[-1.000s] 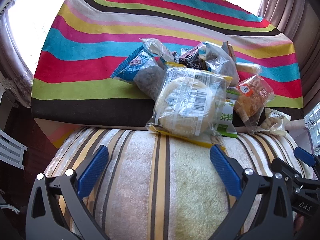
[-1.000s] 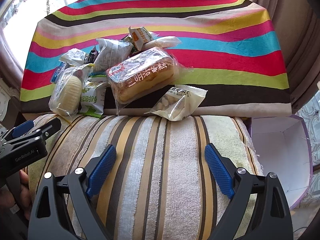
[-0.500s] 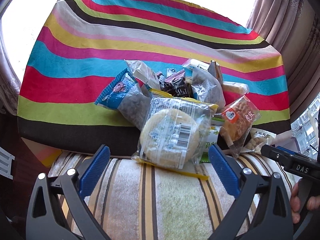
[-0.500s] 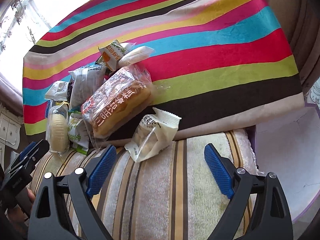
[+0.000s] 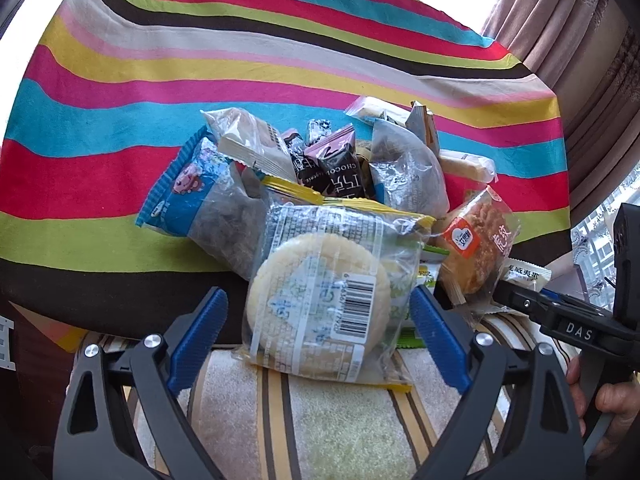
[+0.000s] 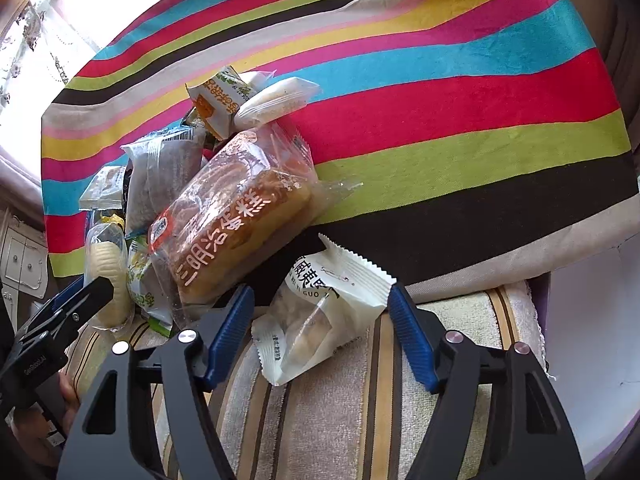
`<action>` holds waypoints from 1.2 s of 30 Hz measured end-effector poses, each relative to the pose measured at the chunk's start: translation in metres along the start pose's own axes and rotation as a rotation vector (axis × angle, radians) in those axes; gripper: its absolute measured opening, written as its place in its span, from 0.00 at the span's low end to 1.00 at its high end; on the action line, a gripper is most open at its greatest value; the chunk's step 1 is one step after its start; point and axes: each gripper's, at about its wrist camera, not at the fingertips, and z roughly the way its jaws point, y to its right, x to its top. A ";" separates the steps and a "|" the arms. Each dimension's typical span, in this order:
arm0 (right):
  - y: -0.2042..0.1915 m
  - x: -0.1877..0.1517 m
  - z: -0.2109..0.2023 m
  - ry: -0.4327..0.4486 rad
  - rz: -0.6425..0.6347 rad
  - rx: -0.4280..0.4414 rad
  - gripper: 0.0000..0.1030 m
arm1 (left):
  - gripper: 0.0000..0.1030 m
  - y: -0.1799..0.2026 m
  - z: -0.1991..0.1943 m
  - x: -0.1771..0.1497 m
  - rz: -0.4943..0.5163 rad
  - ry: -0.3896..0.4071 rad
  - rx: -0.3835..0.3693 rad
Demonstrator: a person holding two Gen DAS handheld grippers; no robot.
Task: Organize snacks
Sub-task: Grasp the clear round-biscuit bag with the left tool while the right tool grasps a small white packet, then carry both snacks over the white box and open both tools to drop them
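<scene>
A pile of snack packets lies on a rainbow-striped cloth (image 5: 120,92). My left gripper (image 5: 318,312) is open, its blue pads either side of a clear packet with a round pale cake (image 5: 320,304) at the pile's front. My right gripper (image 6: 322,312) is open, its pads either side of a small white packet (image 6: 324,308). A large sandwich-cake bag (image 6: 236,232) lies just left of that; it also shows in the left wrist view (image 5: 476,248). A blue-edged bag (image 5: 200,196) and a chocolate packet (image 5: 340,172) sit further back.
A beige striped cushion (image 5: 320,432) lies under both grippers. A white and purple box (image 6: 592,340) stands open at the right. A curtain (image 5: 580,40) hangs at the back right. The other gripper shows at each view's edge (image 5: 560,320) (image 6: 60,320).
Both grippers have moved forward to the pile. The left now straddles the round-cake packet and the right straddles the small white packet. Both have stayed open.
</scene>
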 end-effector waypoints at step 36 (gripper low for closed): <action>0.110 -0.029 -0.081 0.173 0.258 0.235 0.30 | 0.62 0.141 -0.047 -0.013 0.268 0.108 0.075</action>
